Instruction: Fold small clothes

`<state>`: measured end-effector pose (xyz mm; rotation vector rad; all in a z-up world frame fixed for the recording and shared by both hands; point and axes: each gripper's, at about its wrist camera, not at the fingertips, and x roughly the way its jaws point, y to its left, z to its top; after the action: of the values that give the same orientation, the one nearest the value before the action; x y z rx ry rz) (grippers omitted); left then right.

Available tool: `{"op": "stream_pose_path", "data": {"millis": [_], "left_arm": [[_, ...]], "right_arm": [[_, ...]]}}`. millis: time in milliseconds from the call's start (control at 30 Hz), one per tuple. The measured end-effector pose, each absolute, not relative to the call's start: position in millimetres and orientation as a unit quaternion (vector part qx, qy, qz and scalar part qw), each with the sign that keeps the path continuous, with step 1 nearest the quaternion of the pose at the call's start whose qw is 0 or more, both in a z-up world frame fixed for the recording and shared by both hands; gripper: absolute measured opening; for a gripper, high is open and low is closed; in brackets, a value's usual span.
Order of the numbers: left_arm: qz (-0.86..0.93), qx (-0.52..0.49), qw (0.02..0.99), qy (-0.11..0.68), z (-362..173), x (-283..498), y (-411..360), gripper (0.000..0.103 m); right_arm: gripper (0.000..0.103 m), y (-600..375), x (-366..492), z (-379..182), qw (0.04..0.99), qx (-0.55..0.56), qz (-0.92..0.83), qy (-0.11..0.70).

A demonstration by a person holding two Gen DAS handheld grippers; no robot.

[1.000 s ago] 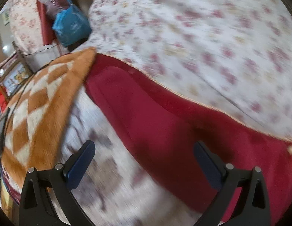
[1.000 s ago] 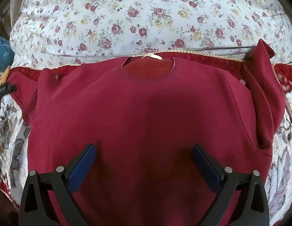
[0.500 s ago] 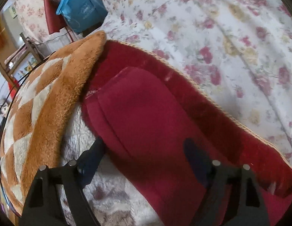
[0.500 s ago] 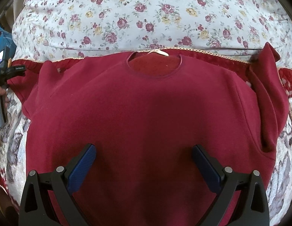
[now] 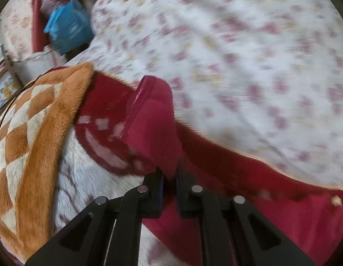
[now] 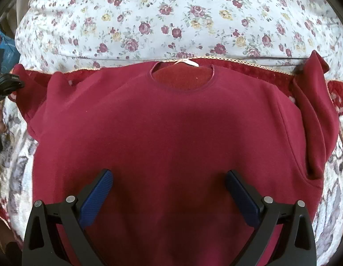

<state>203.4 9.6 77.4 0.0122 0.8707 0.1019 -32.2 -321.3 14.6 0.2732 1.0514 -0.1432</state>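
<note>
Both grippers are built of black plastic arms studded with round silver screws; the right gripper's (image 6: 168, 190) fingers (image 6: 97, 194) are faced with ribbed blue pads.

A bed fills both views, covered by a white floral quilt (image 6: 171, 17) with small red and yellow roses. In front of it lies a dark red blanket (image 5: 100, 102) with a gold-trimmed edge, over a pale grey-patterned fleece (image 5: 87, 190). At the left sits an orange-and-cream checked blanket (image 5: 32, 133). Behind it, a blue plastic bag (image 5: 67, 28) rests beside red furniture (image 5: 36, 22). Soft, even light.
</note>
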Motion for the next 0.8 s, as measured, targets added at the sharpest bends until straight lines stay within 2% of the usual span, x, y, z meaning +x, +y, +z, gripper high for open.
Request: {"op": "stream_pose_path", "data": {"millis": [400,667,800], "left_arm": [[-0.152,-0.003,0.899,0.410,126.5,81.1,-134.7,0.008],[-0.246,0.019,0.863,0.440,101.9,20.3,-261.8,0.008],[-0.269,0.039,0.849,0.453,84.5,3.3,-301.5,0.008]], "right_arm": [[0.103,-358.7,-67.1,59.7,0.872,0.166,-0.073,0.455],[0.103,-417.9,-118.8,77.6,0.867,0.219,-0.074,0.441],[0.103,-446.4,-150.5,85.4,0.864,0.236,-0.089,0.435]]}}
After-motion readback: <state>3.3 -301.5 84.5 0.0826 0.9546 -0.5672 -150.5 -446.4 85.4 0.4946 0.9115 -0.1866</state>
